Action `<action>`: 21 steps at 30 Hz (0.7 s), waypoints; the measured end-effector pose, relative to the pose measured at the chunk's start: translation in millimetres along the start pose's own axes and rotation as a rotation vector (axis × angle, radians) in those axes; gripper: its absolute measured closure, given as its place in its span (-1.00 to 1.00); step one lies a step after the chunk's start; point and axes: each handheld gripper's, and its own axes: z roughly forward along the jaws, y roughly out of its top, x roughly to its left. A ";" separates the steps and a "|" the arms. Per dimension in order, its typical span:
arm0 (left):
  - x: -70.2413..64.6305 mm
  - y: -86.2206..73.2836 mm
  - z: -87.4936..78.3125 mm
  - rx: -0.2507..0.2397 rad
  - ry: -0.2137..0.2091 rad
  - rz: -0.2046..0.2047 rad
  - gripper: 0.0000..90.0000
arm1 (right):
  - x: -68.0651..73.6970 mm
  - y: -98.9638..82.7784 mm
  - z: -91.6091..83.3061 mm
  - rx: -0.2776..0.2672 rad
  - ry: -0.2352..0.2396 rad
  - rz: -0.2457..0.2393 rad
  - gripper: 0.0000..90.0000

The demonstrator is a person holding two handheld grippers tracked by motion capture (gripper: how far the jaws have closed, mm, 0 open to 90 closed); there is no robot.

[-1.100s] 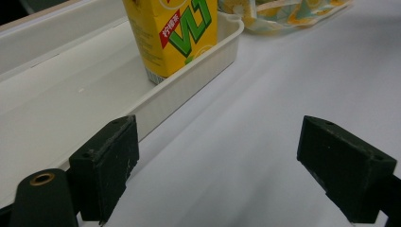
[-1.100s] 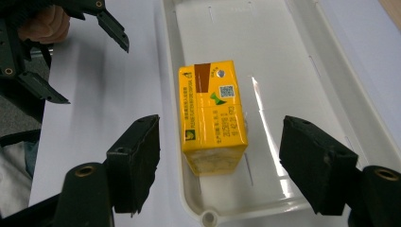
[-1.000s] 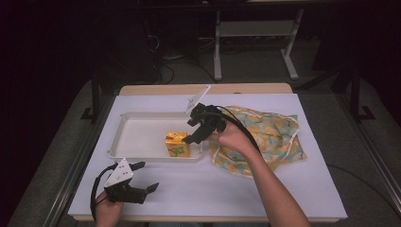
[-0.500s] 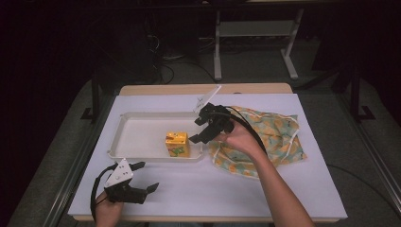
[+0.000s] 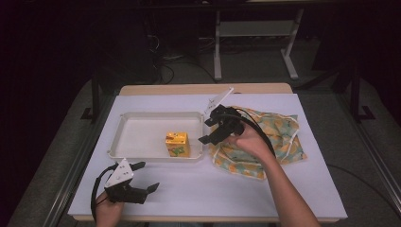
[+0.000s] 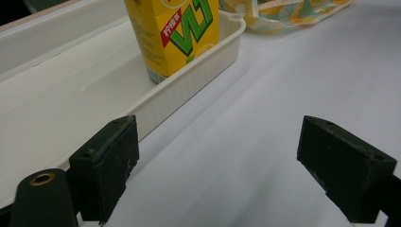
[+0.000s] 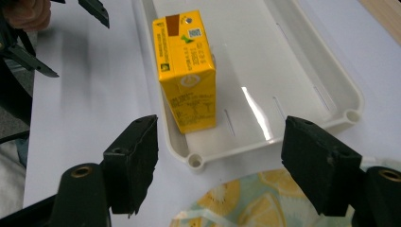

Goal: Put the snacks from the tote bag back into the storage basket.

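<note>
Right gripper view, yellow juice carton (image 7: pixel 187 71) upright in white tray (image 7: pixel 331 90), right gripper (image 7: pixel 220 165) jaws wide, empty, just been opening

High view: fixed above the near edge of the bench (image 5: pixel 265 189), facing forward and down; whole white top in frame, dark floor in the upper part.

Left tool view: low, close to the surface, looking along its own jaws at the tray (image 6: pixel 198 75) wall and juice carton (image 6: pixel 175 33) at upper centre.

Right tool view: higher, tilted down, carton (image 7: pixel 187 71) at centre, tray (image 7: pixel 340 90) corner close.

Shared by all three: carton (image 5: pixel 177 144), tray (image 5: pixel 118 137), patterned cloth bag (image 5: pixel 279 137).
</note>
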 end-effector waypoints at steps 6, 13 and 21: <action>-0.7 0.1 0.9 -0.004 0.000 -0.005 -0.70 | -1.8 -12.7 -8.8 -0.010 -0.010 0.016 -0.37; 0.6 -0.4 0.1 0.002 0.007 -0.013 -0.70 | -1.3 -29.0 -16.7 -0.017 -0.026 0.062 -0.39; 0.4 0.1 0.0 0.003 0.008 -0.009 -0.70 | -0.2 -45.8 -27.8 -0.023 -0.034 0.094 -0.39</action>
